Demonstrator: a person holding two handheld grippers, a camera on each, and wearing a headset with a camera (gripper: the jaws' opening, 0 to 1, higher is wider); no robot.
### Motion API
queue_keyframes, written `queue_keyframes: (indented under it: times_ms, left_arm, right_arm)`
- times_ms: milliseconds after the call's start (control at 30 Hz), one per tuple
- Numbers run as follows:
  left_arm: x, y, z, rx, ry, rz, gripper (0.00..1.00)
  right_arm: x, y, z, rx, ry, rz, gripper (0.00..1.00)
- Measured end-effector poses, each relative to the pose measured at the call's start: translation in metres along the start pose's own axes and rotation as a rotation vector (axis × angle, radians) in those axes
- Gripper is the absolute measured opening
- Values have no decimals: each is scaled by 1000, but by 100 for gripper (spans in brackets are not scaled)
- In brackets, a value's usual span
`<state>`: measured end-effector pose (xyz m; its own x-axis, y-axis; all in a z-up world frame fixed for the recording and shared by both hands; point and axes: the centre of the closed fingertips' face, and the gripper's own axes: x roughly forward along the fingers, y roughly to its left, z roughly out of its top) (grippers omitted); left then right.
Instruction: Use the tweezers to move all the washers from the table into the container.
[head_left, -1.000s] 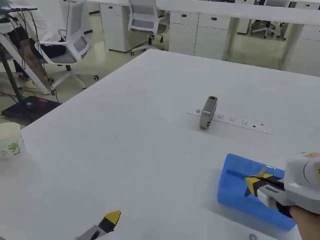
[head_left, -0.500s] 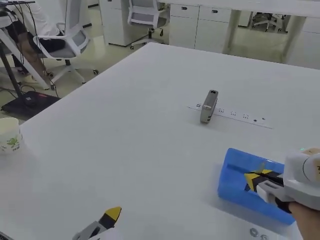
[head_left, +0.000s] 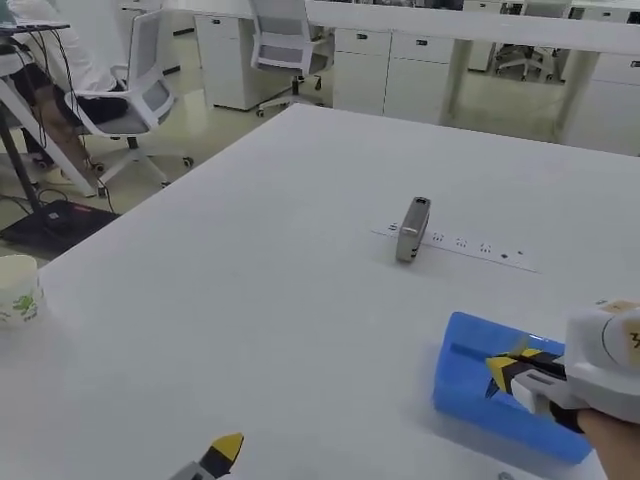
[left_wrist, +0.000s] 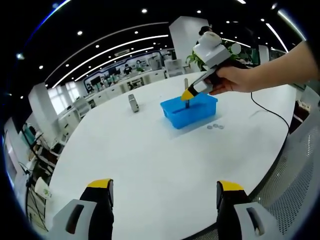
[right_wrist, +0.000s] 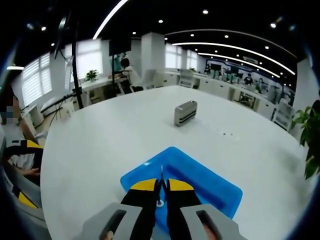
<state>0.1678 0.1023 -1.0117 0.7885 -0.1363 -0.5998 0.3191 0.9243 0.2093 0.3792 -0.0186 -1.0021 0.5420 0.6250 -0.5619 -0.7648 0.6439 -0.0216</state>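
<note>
Right claw (right_wrist: 161, 187) pinching tweezers (right_wrist: 161, 174) over blue container (right_wrist: 212, 187); white table (head_left: 250, 300), office chairs (head_left: 140, 75) behind.

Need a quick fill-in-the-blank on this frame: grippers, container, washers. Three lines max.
1. The right gripper is shut on the tweezers, above the ____ container.
2. The left gripper has its jaws ____.
3. Loose washers lie on the ____, beside the container.
Missing words: blue; open; table.
</note>
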Motion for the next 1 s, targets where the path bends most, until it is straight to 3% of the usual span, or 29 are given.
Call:
queue_keyframes:
  times_ms: [300,567,900,1000]
  left_arm:
    - [-1,3,1,0,-9,17,89]
    - [-1,7,-1,0,-1,36,90]
    - [-1,7,2,-11,-17,34,90]
    - [-1,7,2,-13,-15,36,91]
  right_arm:
    - [-35,7,26,35,-78,15,3]
    - [-62,19,33,50,-121,23,3]
    - [-76,33,11,64,-131,35,3]
    - [-72,33,-4,59,-96,36,3]
